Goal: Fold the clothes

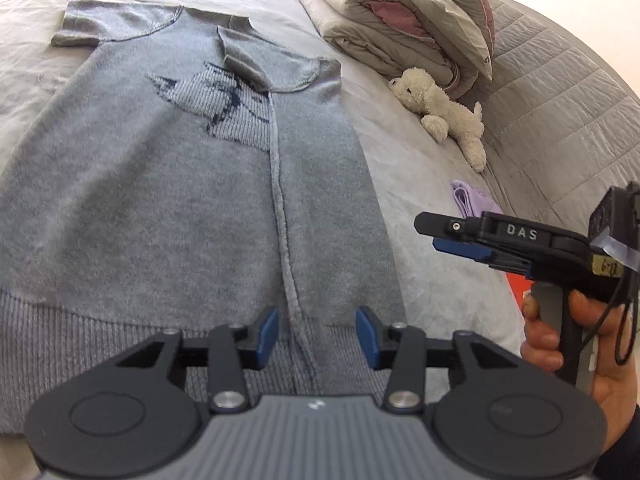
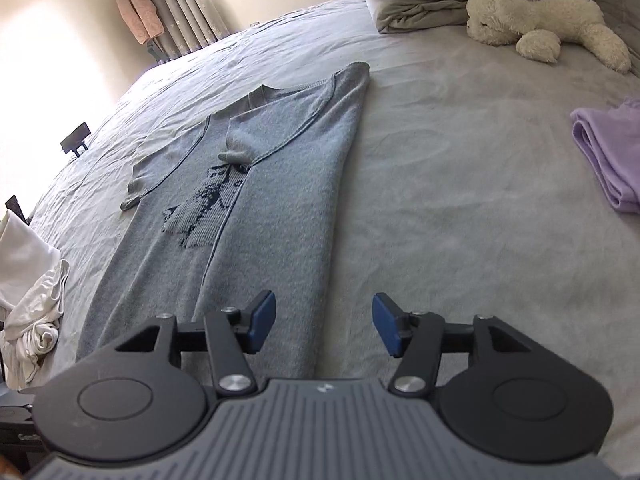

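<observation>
grey knitted short-sleeved sweater (image 1: 160, 184) lying flat on the grey bed (image 2: 440, 200), right side lying folded over the middle | left gripper (image 1: 317, 334) spread, hovering over near hem | right gripper (image 2: 324, 328) spread, empty | judging: pinch hem and sleeve edges squarely, keeping folds parallel

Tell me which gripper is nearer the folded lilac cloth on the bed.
Right. The right gripper hovers just short of the folded lilac cloth, beside the grey knitted sweater. The left gripper is over the sweater's hem, farther away.
</observation>
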Tool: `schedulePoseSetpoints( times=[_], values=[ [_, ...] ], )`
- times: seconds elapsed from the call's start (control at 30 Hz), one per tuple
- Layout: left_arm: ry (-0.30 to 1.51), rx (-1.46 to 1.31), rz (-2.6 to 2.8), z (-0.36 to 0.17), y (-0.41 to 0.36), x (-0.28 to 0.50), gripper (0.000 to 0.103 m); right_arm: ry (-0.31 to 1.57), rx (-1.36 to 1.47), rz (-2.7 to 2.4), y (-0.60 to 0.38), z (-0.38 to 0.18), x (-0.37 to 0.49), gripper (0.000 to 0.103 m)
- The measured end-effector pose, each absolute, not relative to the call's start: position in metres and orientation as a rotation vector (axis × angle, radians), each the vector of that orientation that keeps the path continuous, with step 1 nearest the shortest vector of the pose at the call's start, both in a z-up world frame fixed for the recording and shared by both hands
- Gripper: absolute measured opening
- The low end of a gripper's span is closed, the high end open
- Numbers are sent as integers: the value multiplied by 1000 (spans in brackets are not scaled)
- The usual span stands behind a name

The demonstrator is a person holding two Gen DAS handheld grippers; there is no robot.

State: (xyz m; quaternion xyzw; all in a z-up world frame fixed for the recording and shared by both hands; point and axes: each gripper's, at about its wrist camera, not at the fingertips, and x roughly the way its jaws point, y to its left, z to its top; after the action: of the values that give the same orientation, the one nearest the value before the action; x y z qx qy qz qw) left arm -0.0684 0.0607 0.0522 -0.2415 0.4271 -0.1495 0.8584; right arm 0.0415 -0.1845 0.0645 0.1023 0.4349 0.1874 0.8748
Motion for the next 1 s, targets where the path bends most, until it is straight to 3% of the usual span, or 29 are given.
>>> schedulePoseSetpoints(
  times=[0.4, 0.43, 0.47, 0.5, 0.57, 0.67, 0.7, 0.83, 1.0],
  values=[
    [932, -352, -266, 45, 50, 29, 44, 902, 101, 387, -156, 44, 160, 58],
    [930, -352, -266, 40, 49, 36, 41, 909, 87, 378, -154, 38, 165, 48],
    [927, -350, -269, 35, 48, 43, 32, 908, 76, 371, -154, 33, 168, 26],
    [920, -345, -276, 31, 47, 46, 19, 903, 83, 376, -156, 30, 169, 15],
    [908, -345, -303, 27, 48, 50, 9, 900, 136, 382, -165, 30, 170, 8],
    [899, -372, -329, 27, 50, 52, 7, 884, 208, 368, -182, 43, 169, 6],
    [894, -370, -331, 28, 50, 52, 7, 880, 211, 360, -186, 44, 167, 0],
    [896, -361, -326, 27, 51, 50, 7, 888, 191, 355, -189, 41, 168, 2],
    [902, -356, -332, 30, 51, 48, 8, 859, 201, 374, -188, 48, 189, 26]
  ],
)
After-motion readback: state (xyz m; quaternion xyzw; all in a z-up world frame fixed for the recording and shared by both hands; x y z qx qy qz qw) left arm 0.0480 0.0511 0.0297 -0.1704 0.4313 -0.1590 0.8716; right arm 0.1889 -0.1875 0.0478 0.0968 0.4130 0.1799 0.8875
